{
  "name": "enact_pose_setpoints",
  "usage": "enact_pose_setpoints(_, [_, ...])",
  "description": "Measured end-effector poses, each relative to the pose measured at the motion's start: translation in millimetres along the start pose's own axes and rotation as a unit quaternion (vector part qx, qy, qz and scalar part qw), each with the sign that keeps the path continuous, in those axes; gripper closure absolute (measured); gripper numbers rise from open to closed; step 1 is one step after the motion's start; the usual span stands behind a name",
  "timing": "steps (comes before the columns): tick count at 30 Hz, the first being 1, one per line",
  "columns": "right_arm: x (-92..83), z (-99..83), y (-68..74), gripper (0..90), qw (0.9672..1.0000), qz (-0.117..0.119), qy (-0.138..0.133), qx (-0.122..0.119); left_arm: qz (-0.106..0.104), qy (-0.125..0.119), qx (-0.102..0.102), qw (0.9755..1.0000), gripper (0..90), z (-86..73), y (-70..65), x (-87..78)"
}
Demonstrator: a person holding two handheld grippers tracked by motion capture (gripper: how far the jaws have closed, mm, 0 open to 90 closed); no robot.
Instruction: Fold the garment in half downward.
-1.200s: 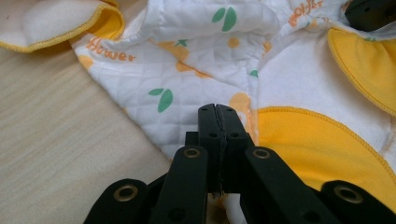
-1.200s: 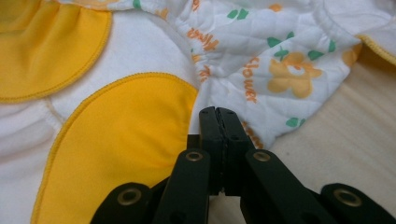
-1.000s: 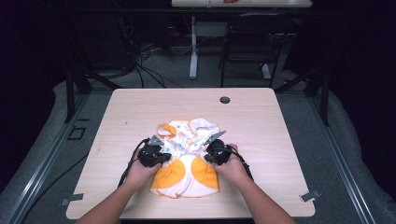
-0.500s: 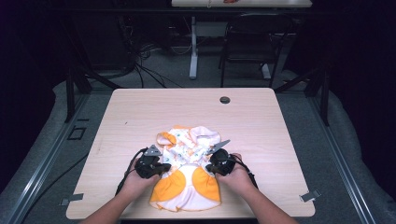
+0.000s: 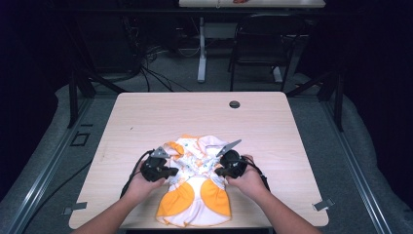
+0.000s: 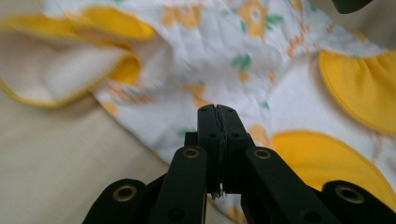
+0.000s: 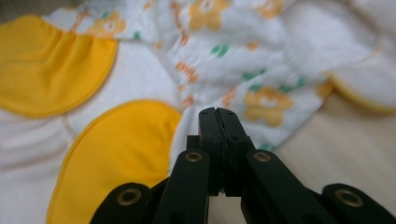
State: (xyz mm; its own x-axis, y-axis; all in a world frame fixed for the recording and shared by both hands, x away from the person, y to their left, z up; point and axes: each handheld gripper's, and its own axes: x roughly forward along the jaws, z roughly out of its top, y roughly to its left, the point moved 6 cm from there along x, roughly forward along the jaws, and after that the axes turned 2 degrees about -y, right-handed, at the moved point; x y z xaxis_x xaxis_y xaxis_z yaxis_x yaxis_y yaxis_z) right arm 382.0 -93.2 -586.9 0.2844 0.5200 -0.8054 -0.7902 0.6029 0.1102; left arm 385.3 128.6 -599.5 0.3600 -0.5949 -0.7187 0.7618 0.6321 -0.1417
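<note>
- We are looking at a pale wooden table (image 5: 146, 117) with rounded corners and a small dark cable hole (image 5: 234, 104) near its far edge; the table is our landmark for everything else.
- We are working on a small garment (image 5: 195, 195), lying on the near half of the table and reaching almost to its near edge. It is soft, lightly quilted white cloth with orange flowers and green leaves, and it carries two rounded plain yellow patches (image 7: 51, 60) edged in neat stitching.
- We are judging the folding as only partly done: the far part of the garment is sitting bunched and rumpled toward the table's middle, with a yellow-bound hem (image 6: 70, 56) turned over, while the near part is lying fairly flat. Smoothing and the final folds are, we think, still ahead.
- We are holding the left gripper (image 5: 171, 171) at the garment's left edge, its black jaws pressed together; a thin bit of cloth seems pinched between them, low down.
- We are holding the right gripper (image 5: 217, 170) at the garment's right edge, jaws likewise together; whether fabric is caught there we cannot tell.
</note>
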Motion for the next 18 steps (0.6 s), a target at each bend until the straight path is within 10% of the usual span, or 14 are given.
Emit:
enact_pose_setpoints(7, [6.5,42.5,-33.5,89.8,0.9993,-0.037,-0.010,-0.001,0.025,-0.014,-0.011,0.9995,88.7,51.7,43.6,7.9])
enact_pose_setpoints(18, [28.4,73.6,-68.1,82.6,0.9968,-0.066,-0.025,0.038,0.045,-0.014,-0.031,0.9984,82.2,70.3,68.8,29.0])
